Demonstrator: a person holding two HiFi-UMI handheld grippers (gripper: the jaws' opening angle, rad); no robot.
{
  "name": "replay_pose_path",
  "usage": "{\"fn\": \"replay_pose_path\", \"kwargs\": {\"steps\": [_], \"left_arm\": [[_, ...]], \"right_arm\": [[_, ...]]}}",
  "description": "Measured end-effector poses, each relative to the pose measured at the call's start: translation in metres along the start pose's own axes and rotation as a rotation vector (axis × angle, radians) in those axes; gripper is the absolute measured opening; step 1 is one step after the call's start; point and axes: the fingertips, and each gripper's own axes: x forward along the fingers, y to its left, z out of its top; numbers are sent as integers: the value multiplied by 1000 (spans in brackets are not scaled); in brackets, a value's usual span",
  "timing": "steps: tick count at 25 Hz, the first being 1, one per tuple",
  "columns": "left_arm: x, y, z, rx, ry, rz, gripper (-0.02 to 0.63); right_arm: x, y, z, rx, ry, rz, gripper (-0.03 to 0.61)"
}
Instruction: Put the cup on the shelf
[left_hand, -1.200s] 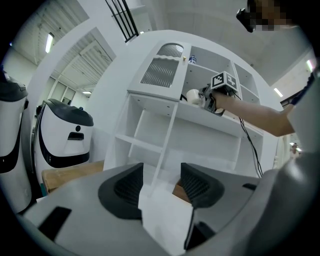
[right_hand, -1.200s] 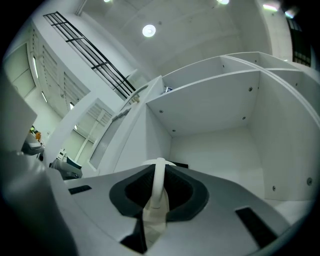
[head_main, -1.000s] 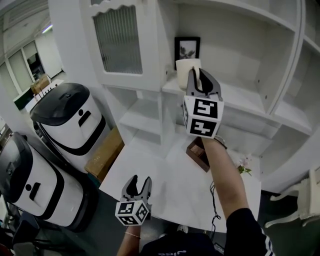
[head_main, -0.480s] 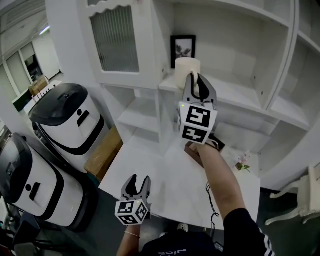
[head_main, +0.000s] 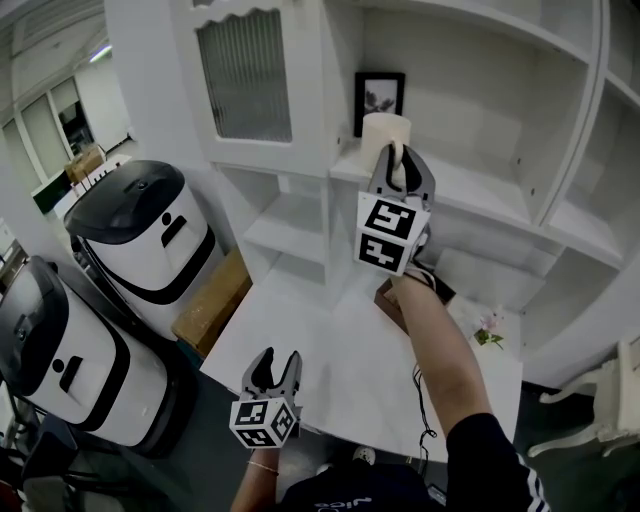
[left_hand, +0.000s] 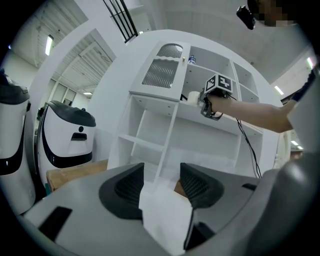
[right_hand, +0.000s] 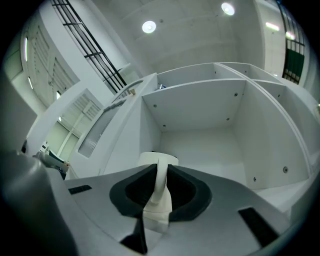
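A cream cup (head_main: 382, 135) is over the left end of the white shelf board (head_main: 480, 195), just in front of a black picture frame (head_main: 379, 93). My right gripper (head_main: 400, 162) is raised to it and shut on the cup's handle (right_hand: 160, 184); the cup body (right_hand: 156, 158) shows beyond the jaws. I cannot tell whether its base rests on the board. My left gripper (head_main: 275, 364) hangs low by the table's near edge, open, with nothing between its fingers. From the left gripper view, the cup (left_hand: 193, 96) and the right gripper (left_hand: 204, 100) show far off at the shelf.
Two white and black machines (head_main: 140, 230) (head_main: 60, 350) stand at the left, with a cardboard box (head_main: 210, 300) beside them. A brown wooden box (head_main: 392, 298) and small flowers (head_main: 487, 330) lie on the white table (head_main: 330, 350). A ribbed-glass cabinet door (head_main: 245, 75) flanks the shelf.
My right gripper has shifted only slightly at the shelf's left end, still holding the cup. The left gripper has stayed where it was.
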Motion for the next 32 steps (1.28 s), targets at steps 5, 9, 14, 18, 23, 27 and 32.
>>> {"fn": "replay_pose_path", "kwargs": {"steps": [5, 9, 14, 18, 23, 27, 32], "left_arm": [[-1, 3, -2, -5, 1, 6, 229], [-1, 2, -5, -9, 6, 4, 227], [-3, 4, -5, -7, 16, -4, 222], [-4, -2, -4, -2, 9, -22, 222], [-7, -12, -9, 0, 13, -49, 222], [-8, -24, -12, 10, 11, -83, 222], [-8, -40, -12, 25, -1, -126, 222]], "right_arm": [[6, 4, -3, -30, 28, -29, 57], [6, 2, -5, 5, 41, -14, 71], [1, 7, -10, 72, 46, 76, 260], [-12, 9, -13, 89, 60, 133, 304], [-48, 11, -11, 21, 36, 224, 311], [-81, 9, -11, -22, 32, 283, 311], [-127, 1, -12, -2, 37, 328, 311]]}}
